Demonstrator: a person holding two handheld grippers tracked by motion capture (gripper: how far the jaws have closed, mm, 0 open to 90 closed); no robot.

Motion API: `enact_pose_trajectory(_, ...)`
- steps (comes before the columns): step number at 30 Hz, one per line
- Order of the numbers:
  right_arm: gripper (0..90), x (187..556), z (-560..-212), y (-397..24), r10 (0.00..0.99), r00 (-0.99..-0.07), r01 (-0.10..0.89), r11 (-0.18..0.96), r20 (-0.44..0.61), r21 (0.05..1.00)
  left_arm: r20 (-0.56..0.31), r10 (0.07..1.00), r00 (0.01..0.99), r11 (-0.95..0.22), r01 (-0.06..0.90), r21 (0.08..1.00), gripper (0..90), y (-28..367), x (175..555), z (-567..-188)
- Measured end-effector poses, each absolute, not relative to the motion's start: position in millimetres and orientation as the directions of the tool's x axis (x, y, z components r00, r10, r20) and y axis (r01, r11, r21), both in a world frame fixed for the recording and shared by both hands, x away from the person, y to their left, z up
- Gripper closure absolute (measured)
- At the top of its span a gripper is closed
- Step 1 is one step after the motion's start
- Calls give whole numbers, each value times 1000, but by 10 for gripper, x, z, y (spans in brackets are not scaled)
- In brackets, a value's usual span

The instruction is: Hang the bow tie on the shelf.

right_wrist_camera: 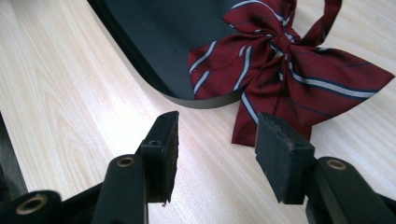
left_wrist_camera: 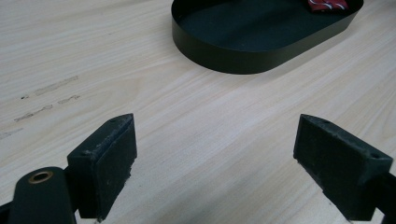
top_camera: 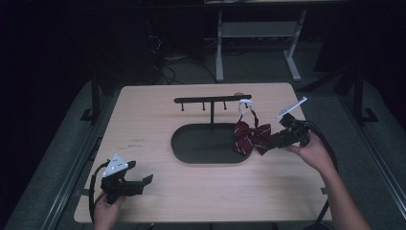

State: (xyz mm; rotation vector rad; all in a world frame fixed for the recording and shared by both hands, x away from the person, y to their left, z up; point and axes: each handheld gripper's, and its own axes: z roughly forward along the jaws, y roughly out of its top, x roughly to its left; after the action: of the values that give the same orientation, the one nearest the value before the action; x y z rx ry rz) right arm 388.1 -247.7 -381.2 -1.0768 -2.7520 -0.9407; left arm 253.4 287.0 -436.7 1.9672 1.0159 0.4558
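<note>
Right gripper view: right gripper [right_wrist_camera: 217,135] jaws released, seemingly just short of bow tie [right_wrist_camera: 280,70]; left gripper [left_wrist_camera: 215,154] released.

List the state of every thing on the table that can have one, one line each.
Bow tie: lying half over the tray's rim, half on the table, not gripped.
Tray: upright, only the tie's edge inside.
Hook rack: standing, the tie's strap hangs from its right end.
Left gripper: open, nothing between its jaws.
Right gripper: open, beside the tie.
</note>
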Motion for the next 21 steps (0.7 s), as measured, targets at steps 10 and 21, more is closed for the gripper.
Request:
enact_pose_trajectory(10,492,3790,-3910,-2479,593,-761,628,572,262,528,-59,795,603,-306,484,820,130,2868,2532,-4367)
enact_pose_trajectory(21,491,3680,-4017,-2511,595,-756,636,566,274,525,-58,796,603,-307,484,819,131,2870,2531,-4367)
